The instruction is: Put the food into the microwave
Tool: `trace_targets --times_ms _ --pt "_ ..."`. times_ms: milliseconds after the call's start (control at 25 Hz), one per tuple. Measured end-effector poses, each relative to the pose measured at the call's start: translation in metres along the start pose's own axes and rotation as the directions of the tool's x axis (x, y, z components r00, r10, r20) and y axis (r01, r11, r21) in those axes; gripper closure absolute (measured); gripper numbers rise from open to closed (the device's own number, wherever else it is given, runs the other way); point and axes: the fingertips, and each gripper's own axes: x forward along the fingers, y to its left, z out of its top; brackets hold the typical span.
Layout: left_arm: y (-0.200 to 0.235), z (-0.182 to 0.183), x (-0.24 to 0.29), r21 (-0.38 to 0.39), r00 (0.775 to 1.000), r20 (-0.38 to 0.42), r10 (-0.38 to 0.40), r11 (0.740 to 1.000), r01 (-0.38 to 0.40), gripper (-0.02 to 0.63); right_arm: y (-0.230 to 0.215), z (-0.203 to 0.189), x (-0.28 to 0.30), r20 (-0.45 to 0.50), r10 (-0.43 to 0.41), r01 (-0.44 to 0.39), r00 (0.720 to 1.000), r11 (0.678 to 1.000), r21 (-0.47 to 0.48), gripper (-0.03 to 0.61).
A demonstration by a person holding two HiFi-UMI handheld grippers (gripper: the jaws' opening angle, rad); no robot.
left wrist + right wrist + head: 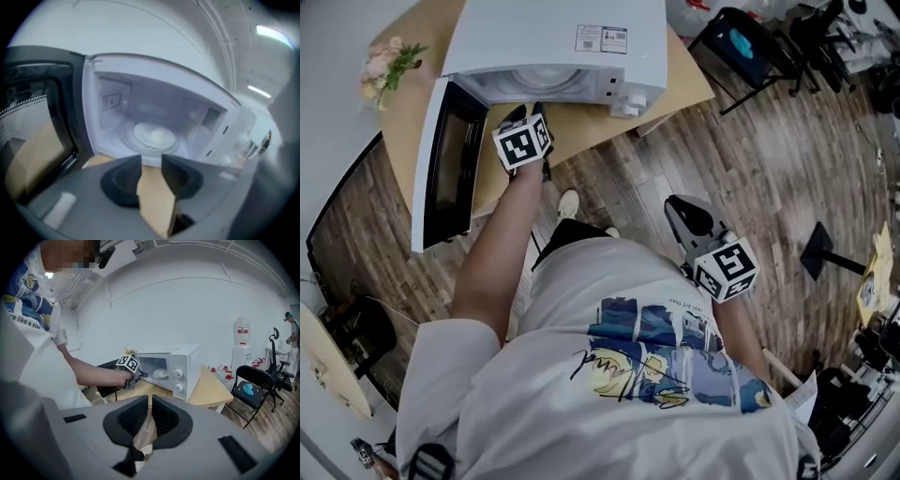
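The white microwave (pixel 553 37) stands on a wooden table (pixel 680 84) with its door (pixel 441 164) swung wide to the left. Inside it, on the turntable, a white plate (pixel 152 136) carries a pale lump of food (pixel 159 136). My left gripper (pixel 525 111) hovers just in front of the cavity mouth, jaws apart with only the table edge showing between them (pixel 151 161). My right gripper (pixel 677 204) hangs back by my hip, away from the table, its jaws (pixel 150 401) together and empty. From there the microwave (pixel 180 366) and the left gripper (pixel 140 374) show in the distance.
A bunch of flowers (pixel 384 66) sits at the table's left corner. A black folding chair (pixel 741 42) with a blue object on its seat stands to the right on the wooden floor. A water dispenser (pixel 241 348) stands by the far wall.
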Motion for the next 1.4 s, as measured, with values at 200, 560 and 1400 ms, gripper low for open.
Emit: trace_targets --times_ms 200,560,1400 --pt "-0.021 -0.024 -0.037 0.015 0.998 0.006 -0.059 0.998 0.059 0.572 0.006 -0.007 -0.007 0.005 0.05 -0.05 0.999 0.999 -0.021 0.56" --pt "-0.07 -0.079 -0.107 -0.078 0.96 0.012 -0.281 0.957 0.281 0.606 0.023 -0.032 -0.022 0.0 0.148 -0.148 0.989 0.988 -0.041 0.566" --pt "-0.141 -0.112 -0.207 0.121 0.904 -0.028 -0.426 0.897 0.426 0.606 0.047 -0.046 -0.034 0.003 0.217 -0.216 0.976 0.972 -0.097 0.571"
